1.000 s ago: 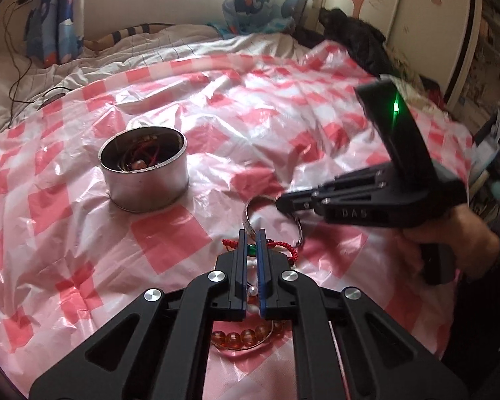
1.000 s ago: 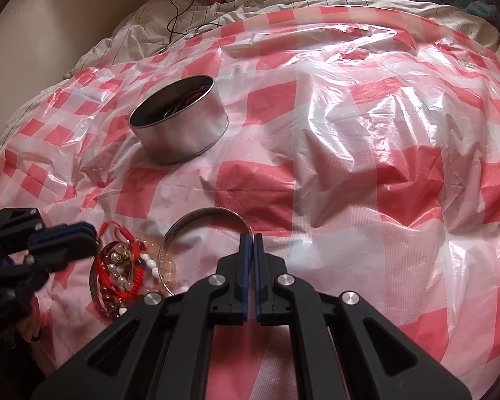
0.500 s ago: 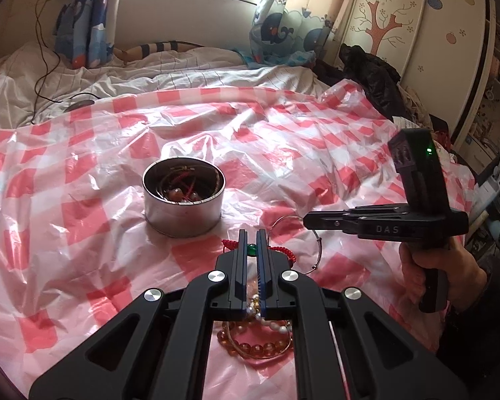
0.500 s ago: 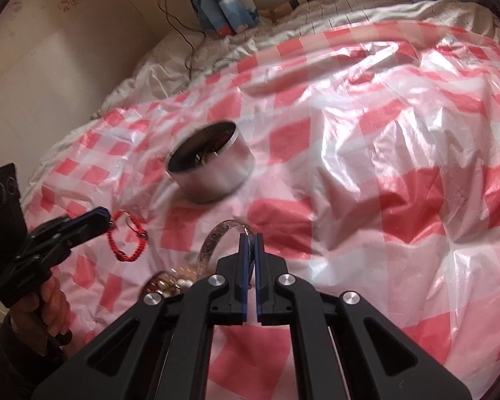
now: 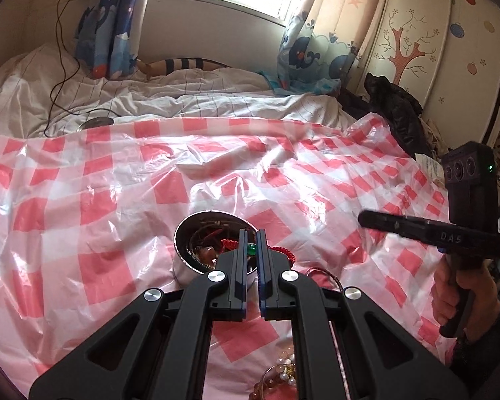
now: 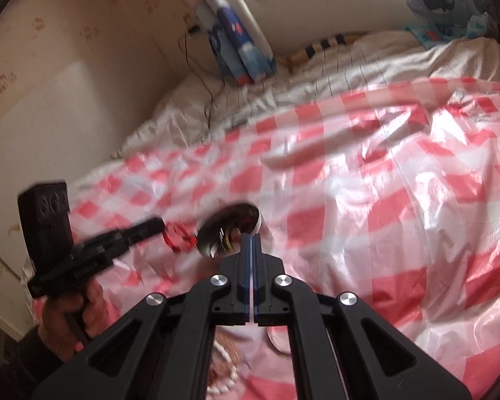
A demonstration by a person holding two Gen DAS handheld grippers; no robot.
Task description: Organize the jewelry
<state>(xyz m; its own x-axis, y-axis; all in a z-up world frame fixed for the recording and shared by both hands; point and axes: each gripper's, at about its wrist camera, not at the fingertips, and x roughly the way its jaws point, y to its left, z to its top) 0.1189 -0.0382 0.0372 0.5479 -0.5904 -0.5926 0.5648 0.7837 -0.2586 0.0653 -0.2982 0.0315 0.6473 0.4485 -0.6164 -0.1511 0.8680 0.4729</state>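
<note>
My left gripper (image 5: 251, 233) is shut on a red cord bracelet (image 5: 280, 251) with a green bead (image 5: 250, 249) and holds it over the near rim of a round metal tin (image 5: 183, 250) that holds several pieces of jewelry. From the right wrist view the bracelet (image 6: 178, 238) hangs from the left gripper (image 6: 161, 225) just left of the tin (image 6: 230, 226). My right gripper (image 6: 251, 238) is shut and empty, raised to the right of the tin; it also shows in the left wrist view (image 5: 361, 216). A silver bangle (image 5: 326, 275) and bead bracelets (image 5: 280, 376) lie on the cloth.
A red-and-white checked plastic sheet (image 5: 116, 183) covers the bed. White bedding (image 5: 183, 93) with a cable (image 5: 60, 76) lies beyond it. A dark garment (image 5: 396, 110) and a wardrobe (image 5: 433, 50) stand at the right. White beads (image 6: 223, 380) lie below my right gripper.
My left gripper has lifted the red bracelet off the pile and carried it forward over the tin. My right gripper has risen and drawn back from the bangle.
</note>
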